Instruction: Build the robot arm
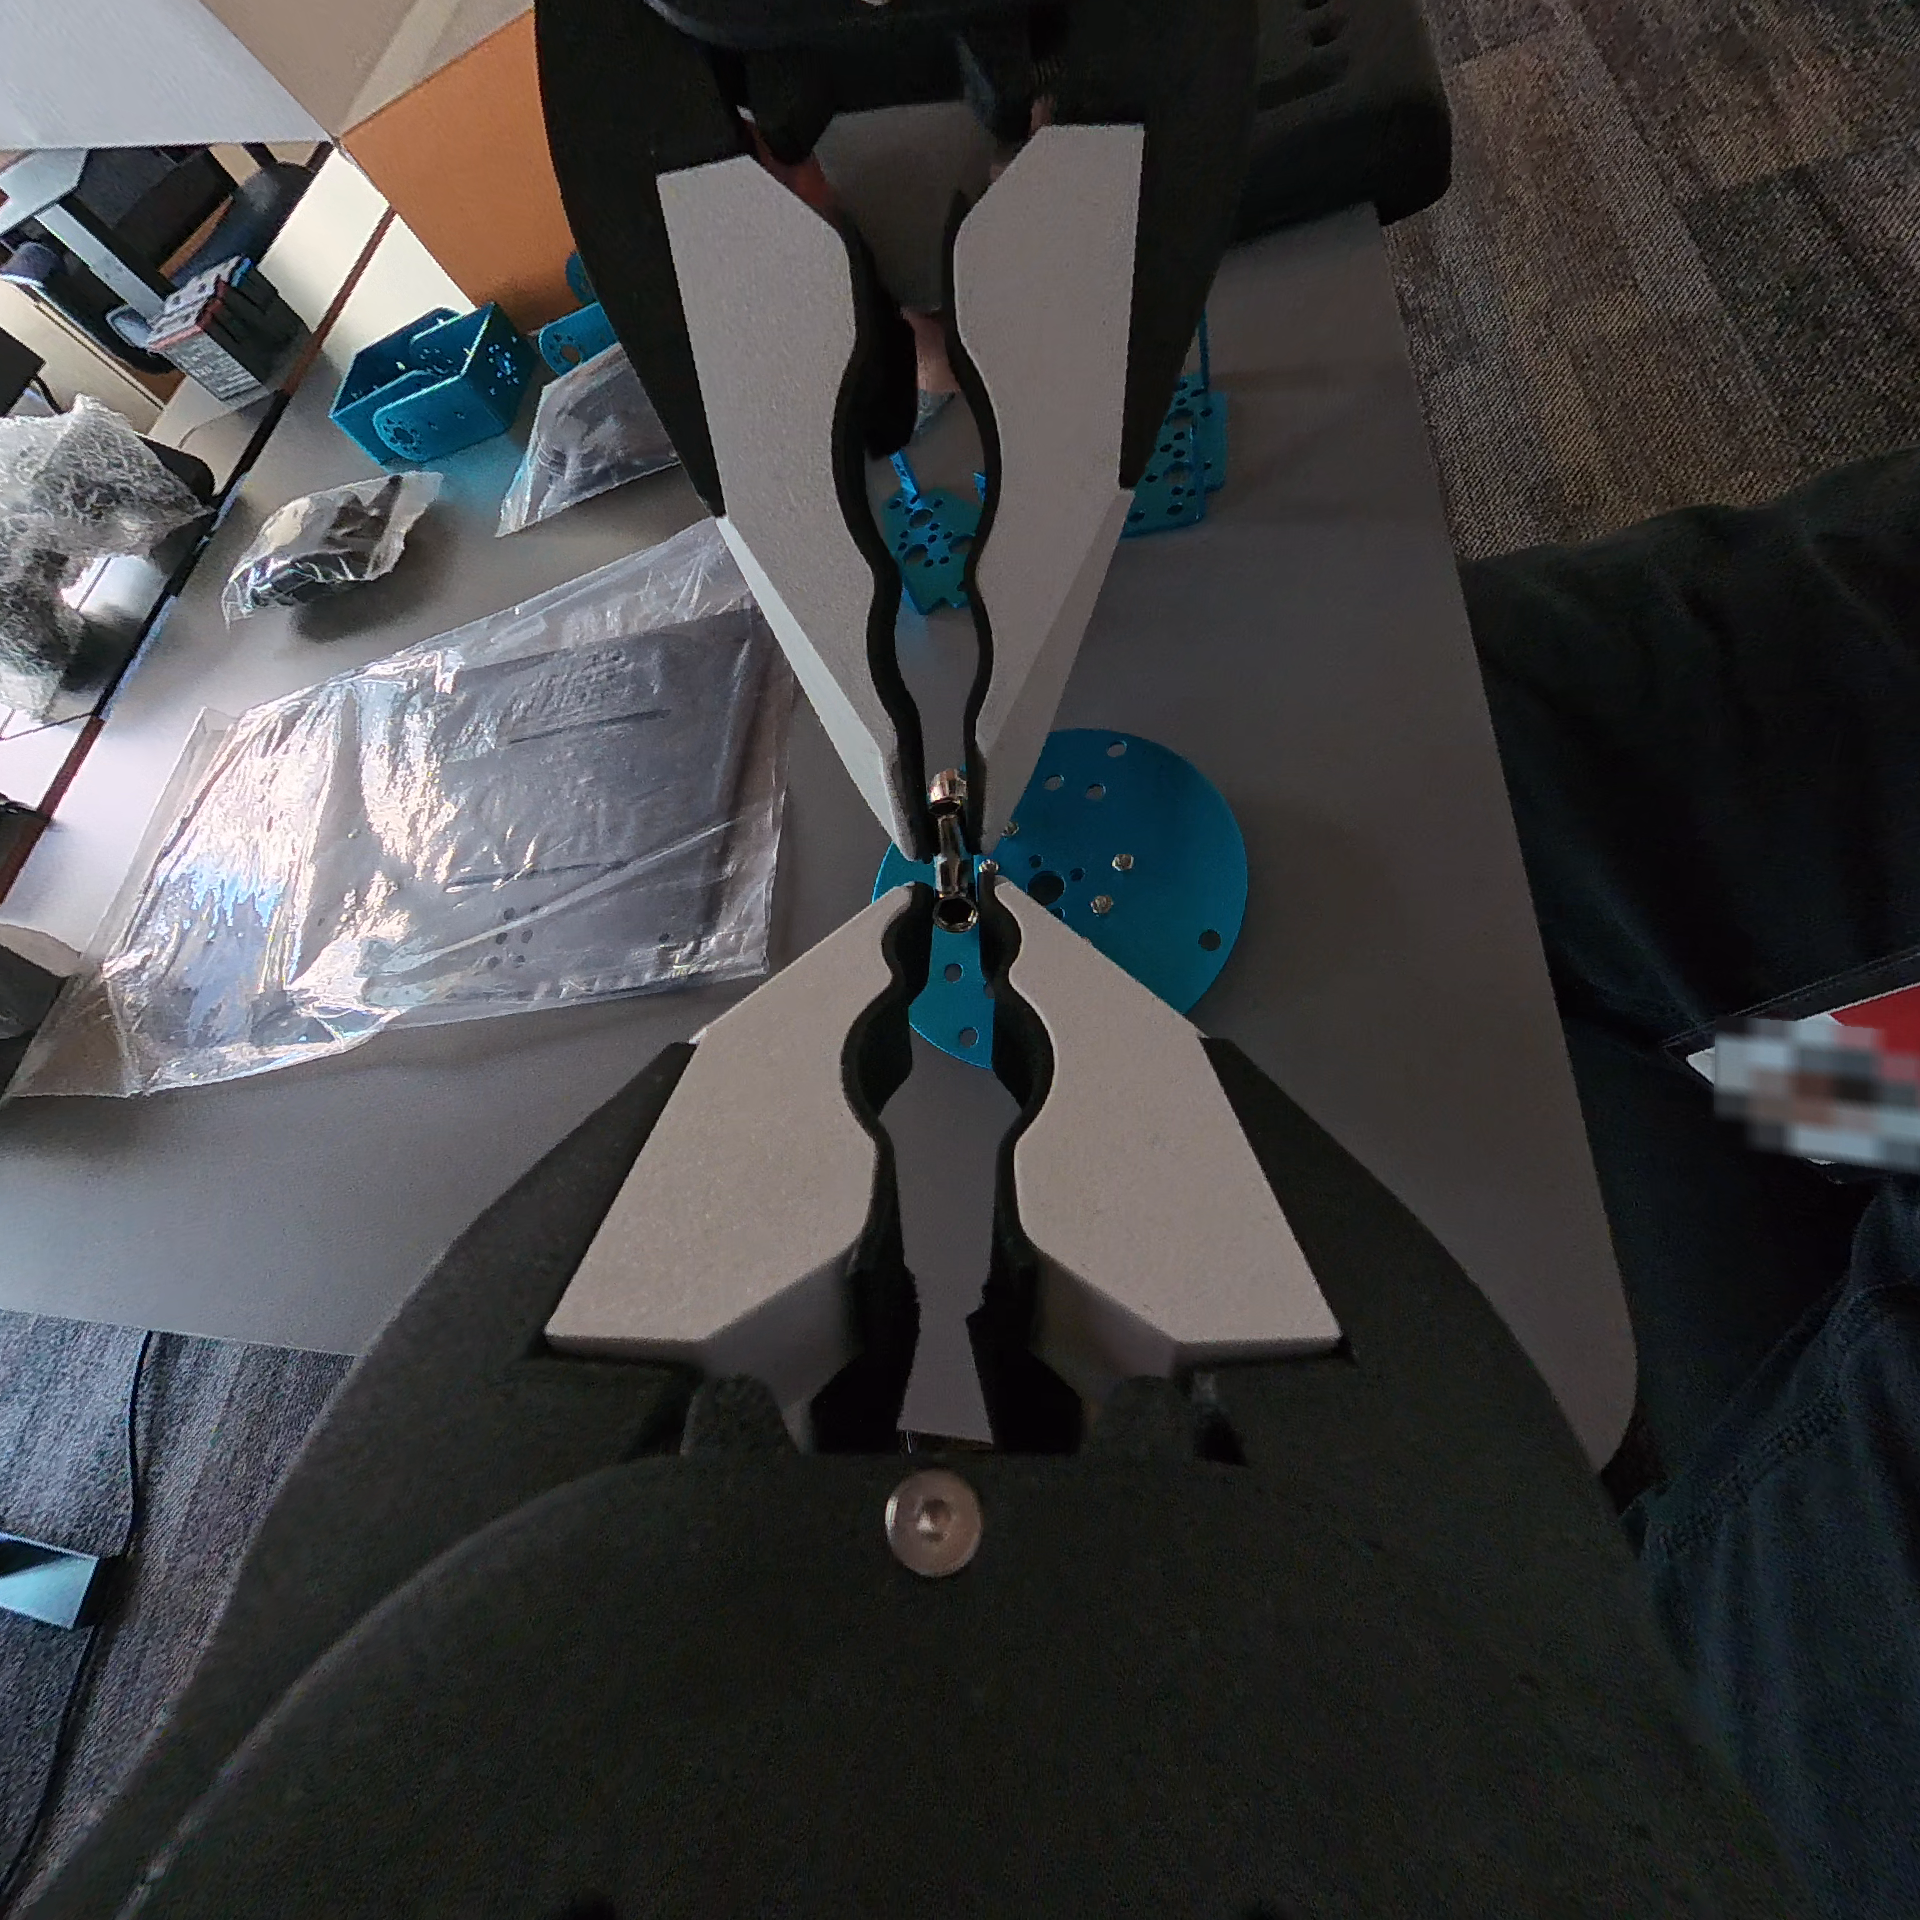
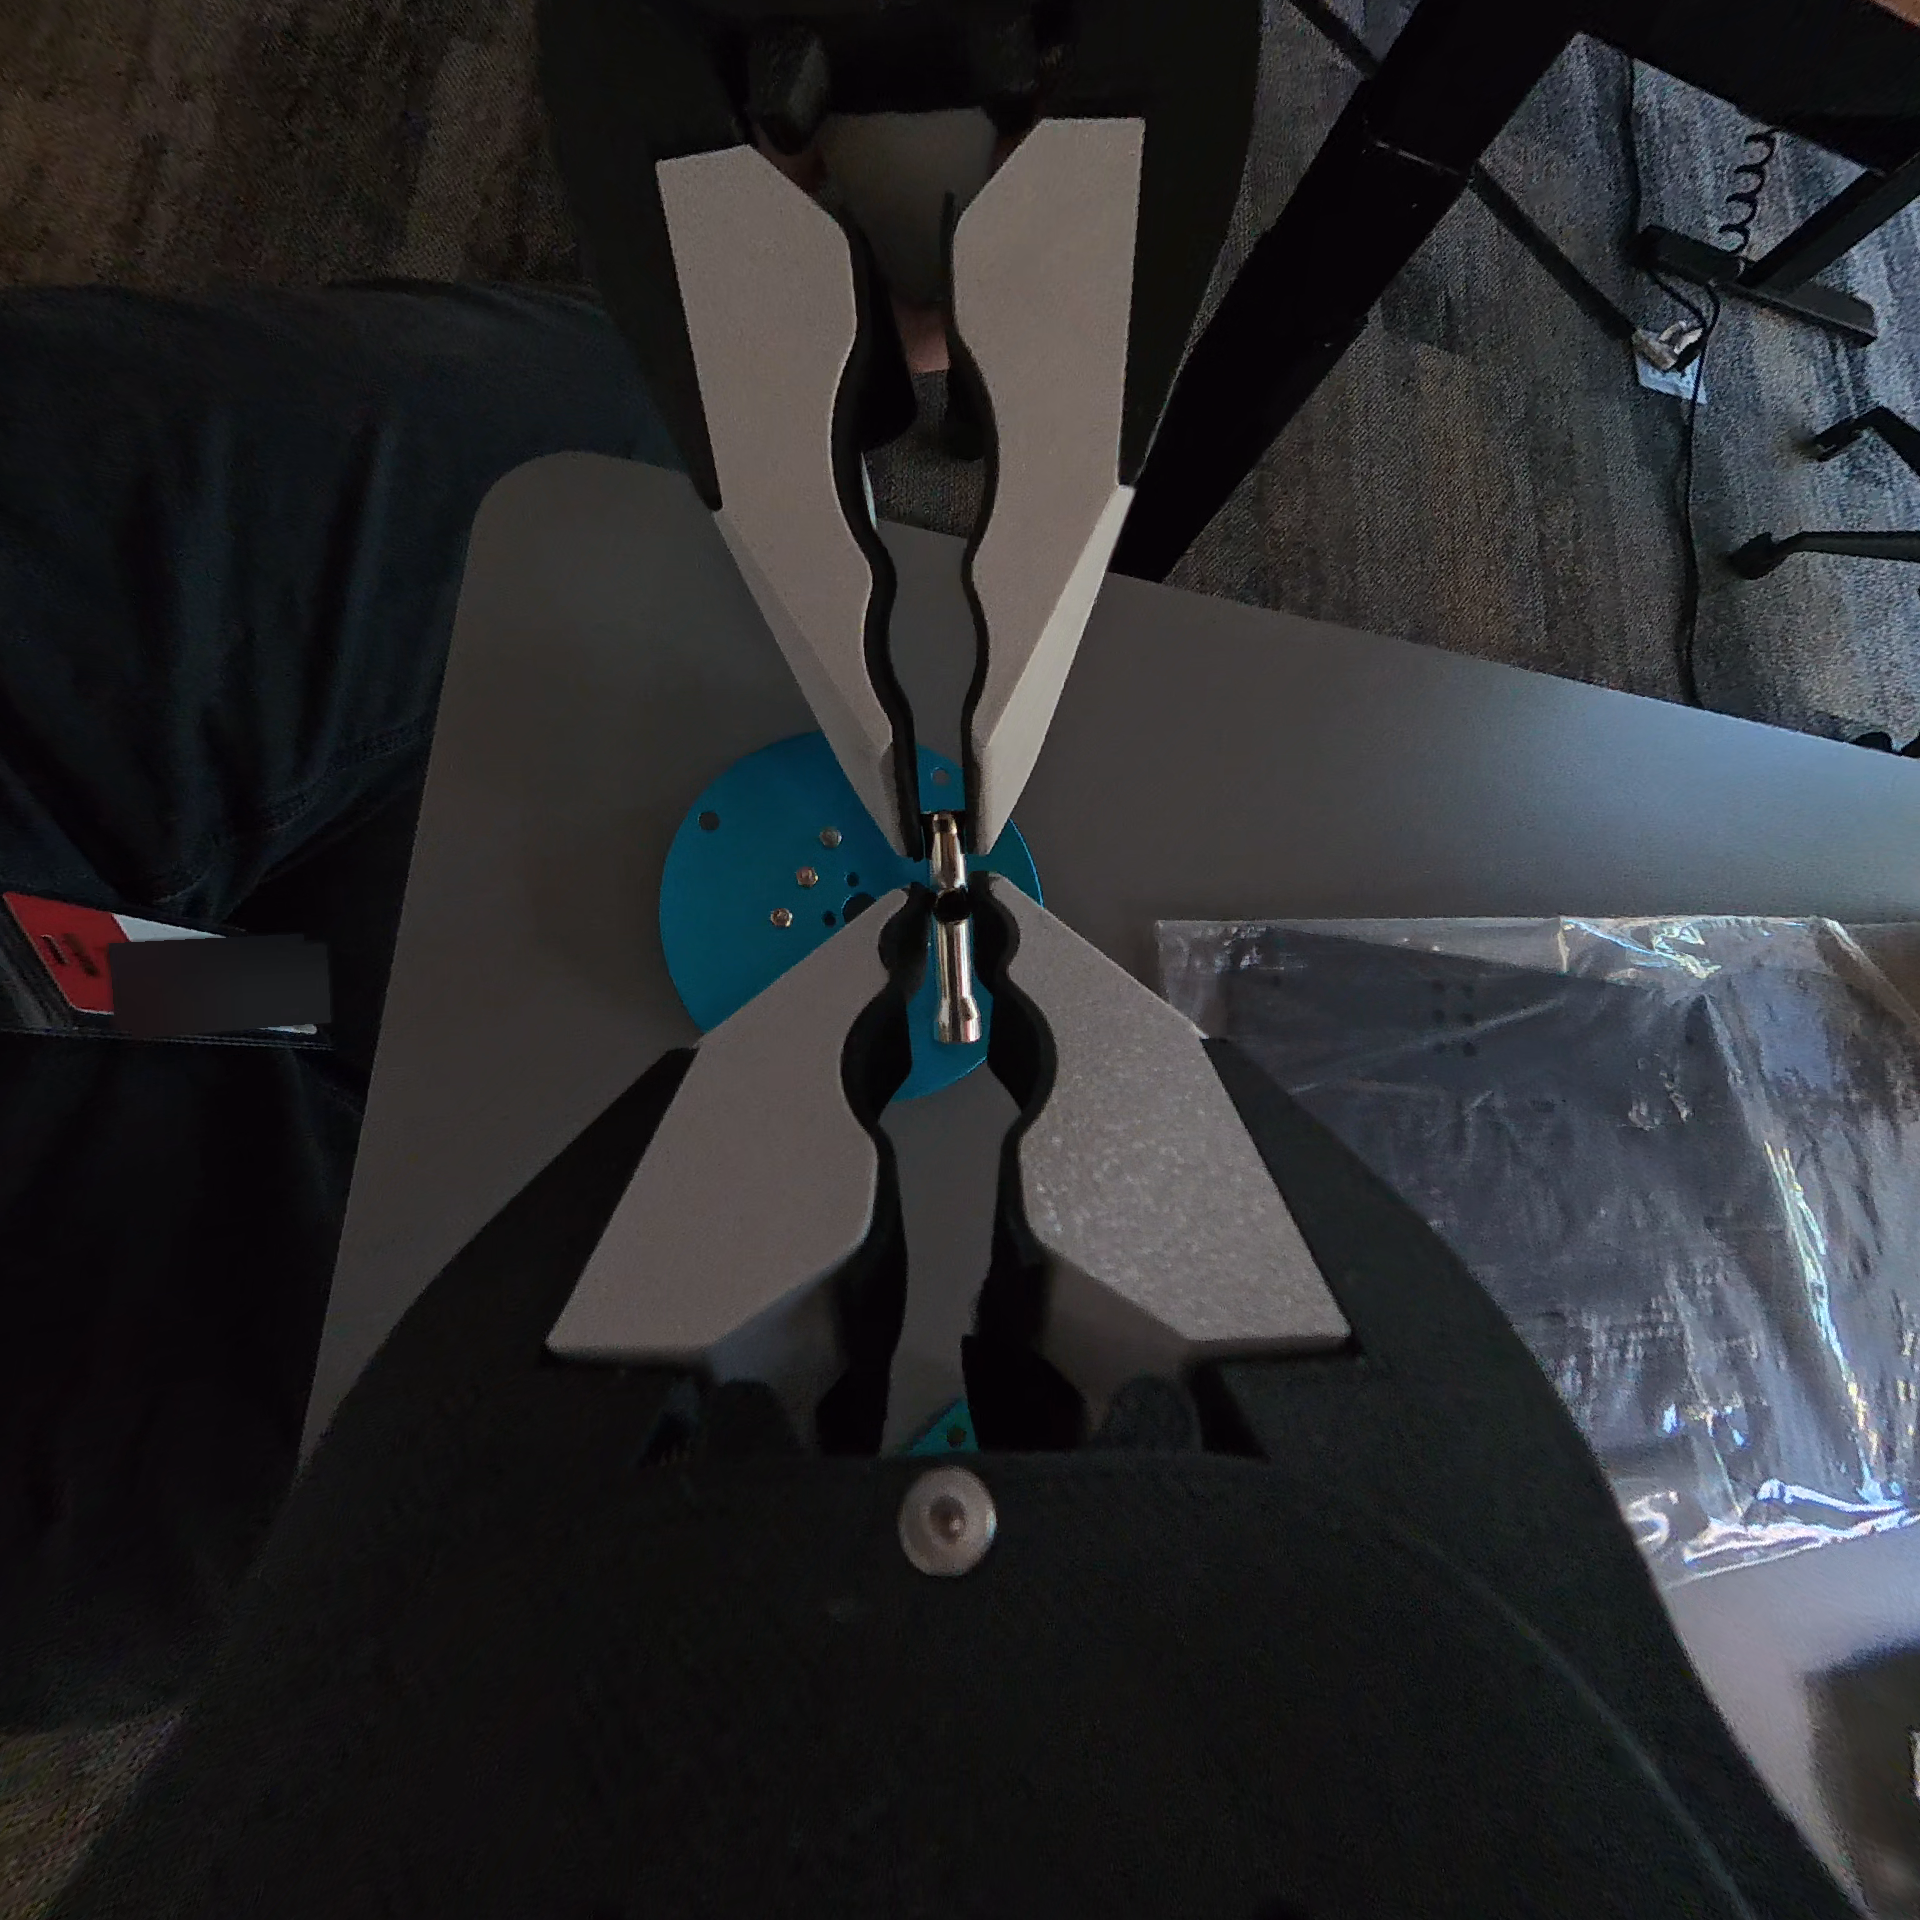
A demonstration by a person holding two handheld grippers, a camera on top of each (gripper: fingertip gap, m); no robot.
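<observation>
Daylit from the left in the left wrist view — harsh glare on the crinkled clear plastic bag point(image 1: 447, 831). Far dimmer, murkier in the right wrist view — grainy shadows. Strong fisheye bending at all edges; sharp centre.

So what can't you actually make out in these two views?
1. Blue round plate: centre hidden by left gripper and right gripper, both views.
2. Silver socket tool: clamped middle covered by the grippers, both views.
3. Clear bag contents: glare, left wrist view; cut off by the edge, right wrist view.
4. Blue brackets: mostly behind right gripper, left wrist view.
</observation>
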